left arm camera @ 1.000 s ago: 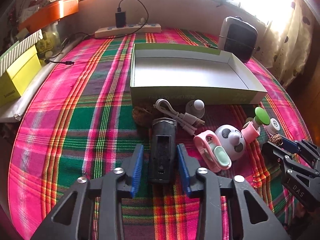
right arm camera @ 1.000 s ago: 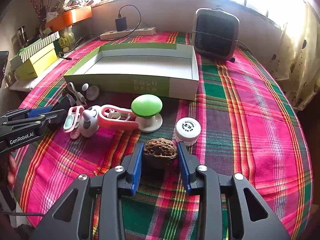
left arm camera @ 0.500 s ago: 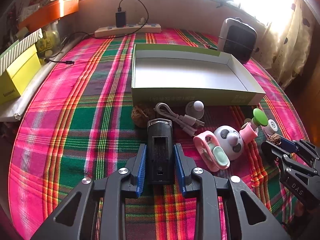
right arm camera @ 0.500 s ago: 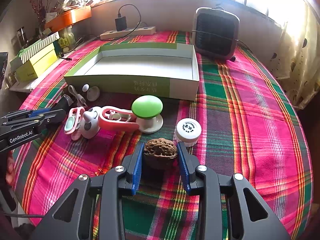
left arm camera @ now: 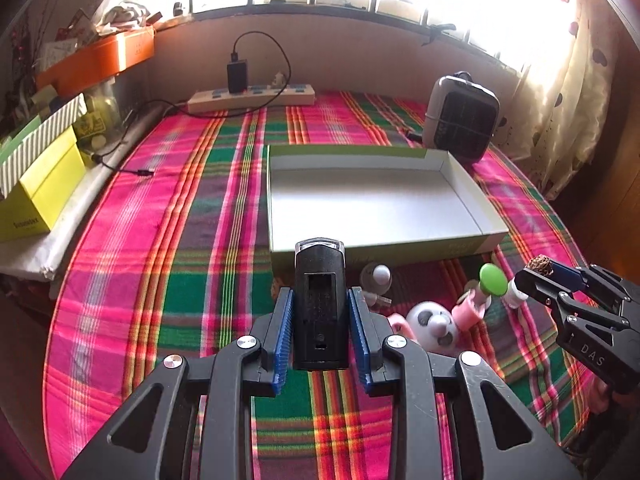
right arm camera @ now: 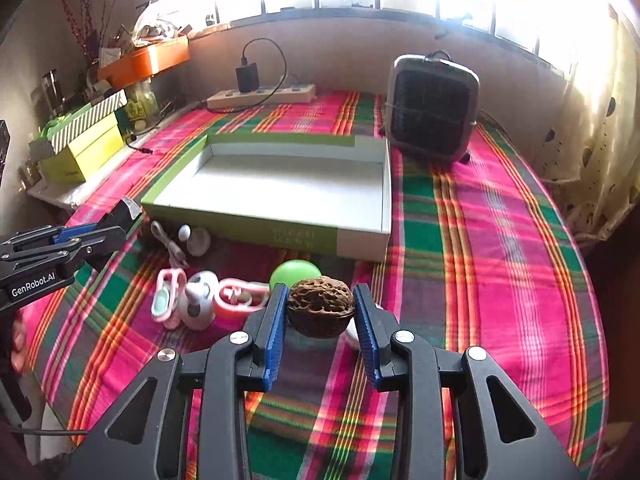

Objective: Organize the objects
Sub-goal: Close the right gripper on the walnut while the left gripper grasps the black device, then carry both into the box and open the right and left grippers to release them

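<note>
Left tongs (left arm camera: pixel 320 328) clamped on a black boxy device (left arm camera: pixel 320 304), blue pads pressed to both its long sides, clear-capped end pointing away toward the box, raised off the plaid cloth (left arm camera: pixel 168 240) of the tabletop. Right tongs (right arm camera: pixel 320 328) closed around a wrinkled brown walnut (right arm camera: pixel 320 306), pads tight on either side, also held clear of the cloth.

Ahead of both, an open shallow box (right arm camera: pixel 280 184), white inside, green-edged, lying flat on the tabletop with nothing in it. Just in front of its near wall, a cluster of small things on the cloth: a white cable (right arm camera: pixel 170 244), a small white round piece (right arm camera: pixel 196 238), a pink clip with a mint pad (right arm camera: pixel 168 296), a panda-faced white toy (right arm camera: pixel 198 300), a pink holder (right arm camera: pixel 240 296), a green-capped knob (right arm camera: pixel 294 272) partly behind the right tongs. Seen from the left wrist, the right tongs off to the right edge, walnut at their tip, above that cluster.

Farther back, a dark-grilled heater (right arm camera: pixel 432 112) beside the box's far corner, a power strip (left arm camera: pixel 252 98) with a black charger plugged in along the wall, yellow boxes (left arm camera: pixel 36 196) off the left side of the tabletop.
</note>
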